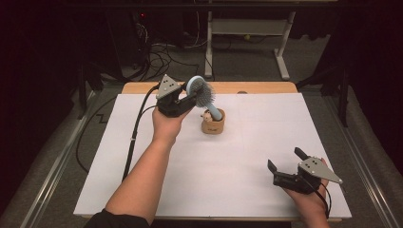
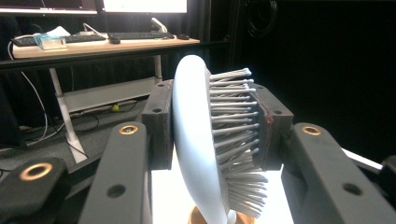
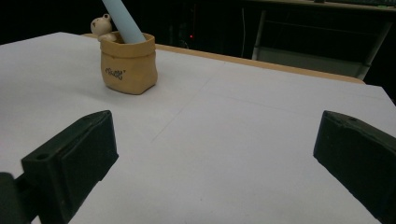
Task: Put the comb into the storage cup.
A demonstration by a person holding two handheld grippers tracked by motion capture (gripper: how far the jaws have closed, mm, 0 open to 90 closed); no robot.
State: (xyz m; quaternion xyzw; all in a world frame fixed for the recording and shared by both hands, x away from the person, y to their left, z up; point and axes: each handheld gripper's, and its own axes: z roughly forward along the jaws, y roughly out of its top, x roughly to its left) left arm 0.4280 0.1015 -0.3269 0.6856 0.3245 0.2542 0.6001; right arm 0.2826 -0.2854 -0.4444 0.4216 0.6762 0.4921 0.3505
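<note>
The left tongs are pinching the head of a pale blue hairbrush, one pad pressing on its smooth back and the other against its bristles, as the left gripper view is showing close up. The brush is hanging tilted from that grip, its handle running down and away from the left tongs into a small tan pot that is standing just beyond and below them on the desk. A little pale figure is peeking over the pot's rim beside the handle. Whether the handle's end is resting on the pot's bottom is hidden by the pot's wall.

The right tongs are lying spread wide with nothing between them, resting low on the desk well apart from the pot, which is sitting ahead of them and off toward their left jaw in the right gripper view.

Judging by this, the work is sitting at the point where brush and pot are meeting: the handle is already inside the pot, yet the head is not released. If the brush is going in, what is left is letting go and drawing the left tongs clear without tipping the pot; if it is coming out, the lift is barely begun. The right tongs are taking no part so far
</note>
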